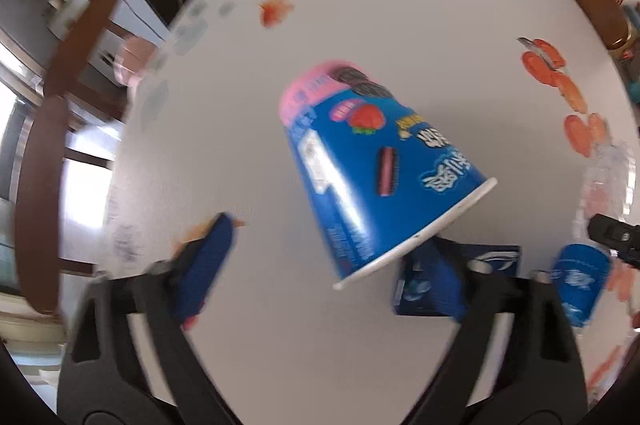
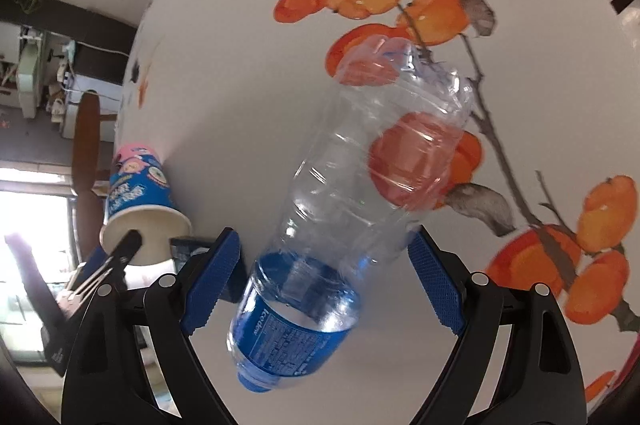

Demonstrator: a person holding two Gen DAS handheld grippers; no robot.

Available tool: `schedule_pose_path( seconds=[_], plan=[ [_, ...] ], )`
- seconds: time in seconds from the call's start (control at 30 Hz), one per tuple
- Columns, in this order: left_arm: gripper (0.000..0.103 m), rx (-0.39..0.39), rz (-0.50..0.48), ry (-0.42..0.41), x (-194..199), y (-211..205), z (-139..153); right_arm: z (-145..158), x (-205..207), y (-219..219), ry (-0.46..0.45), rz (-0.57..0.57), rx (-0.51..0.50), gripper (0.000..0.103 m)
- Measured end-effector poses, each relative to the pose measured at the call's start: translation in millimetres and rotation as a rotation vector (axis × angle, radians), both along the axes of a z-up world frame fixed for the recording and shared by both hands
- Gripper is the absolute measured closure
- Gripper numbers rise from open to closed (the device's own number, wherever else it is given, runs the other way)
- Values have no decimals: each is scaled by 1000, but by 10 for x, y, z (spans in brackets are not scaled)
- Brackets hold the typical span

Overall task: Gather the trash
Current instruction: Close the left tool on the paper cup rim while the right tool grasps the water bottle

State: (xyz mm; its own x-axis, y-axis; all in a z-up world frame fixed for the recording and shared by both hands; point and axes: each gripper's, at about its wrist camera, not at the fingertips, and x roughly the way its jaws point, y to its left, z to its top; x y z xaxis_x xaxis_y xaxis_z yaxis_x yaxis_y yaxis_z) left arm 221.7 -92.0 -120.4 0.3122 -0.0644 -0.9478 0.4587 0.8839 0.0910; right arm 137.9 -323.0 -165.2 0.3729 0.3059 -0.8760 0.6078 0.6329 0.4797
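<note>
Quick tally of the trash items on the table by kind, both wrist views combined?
Paper snack cup, blue and pink, lying on its side: 1
Clear plastic bottle with blue label, lying down: 1
Small blue carton beside the cup's rim: 1
Total: 3

Two handheld grippers of matching build: the left gripper (image 1: 320, 265) and the right gripper (image 2: 324, 281) each carry two glossy black plastic arms that widen toward the camera into broad, rounded shells with triangular cut-outs. Blue pads (image 2: 214, 281) with a fine knurled texture line the inner faces of the fingers. A small silver pin (image 2: 479, 279) sits just behind each pad, with another further out.
</note>
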Motion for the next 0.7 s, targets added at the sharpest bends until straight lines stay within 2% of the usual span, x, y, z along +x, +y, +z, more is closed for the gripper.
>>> schedule_pose_path(
  seconds=[0.07, 0.13, 0.27, 0.3, 0.47, 0.7],
  plan=[
    [41, 2, 4, 18, 22, -9, -50, -20, 38, 3, 1, 15, -3, 22],
    [54, 3, 19, 26, 50, 5, -88, -64, 42, -16, -9, 8, 40, 31],
    [78, -23, 30, 72, 78, 43, -151, -67, 27, -31, -27, 10, 53, 33],
    [87, -22, 21, 77, 73, 36, -158, -67, 12, -41, -31, 9, 59, 34],
    [89, -33, 7, 45, 4, 38, -78, 33, -100, -119, -60, -5, 59, 37],
    [98, -53, 4, 24, -55, 59, 35, 224, -195, -169, -92, 10, 38, 39]
  ],
)
